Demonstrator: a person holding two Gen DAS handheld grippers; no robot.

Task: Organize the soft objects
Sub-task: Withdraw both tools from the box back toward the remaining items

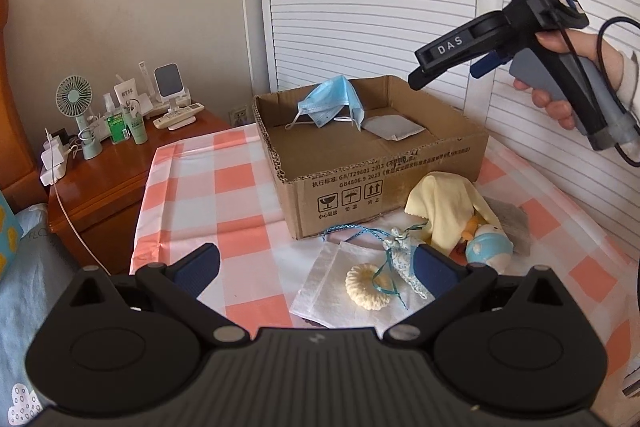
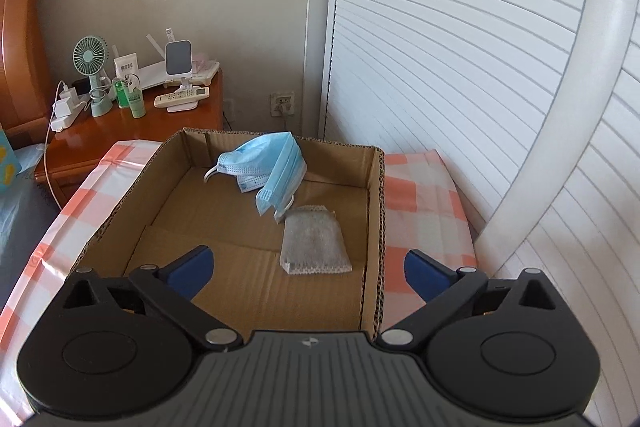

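Hovering wide open and empty, your right gripper point(image 2: 308, 273) faces the cardboard box point(image 2: 376, 227); blue mask point(image 2: 268, 163) at twelve o'clock. Your left gripper point(image 1: 316, 267), equally open, holds nothing above the white ring point(image 1: 370, 285).

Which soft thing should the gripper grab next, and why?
Probably lower the open left gripper onto the cream scrunchie just ahead. The mask and grey pouch already sit in the box; the scrunchie lies outside it.

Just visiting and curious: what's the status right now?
Left hand-held gripper open, right open above the box. Mask and grey pouch boxed. Yellow cloth still outside.
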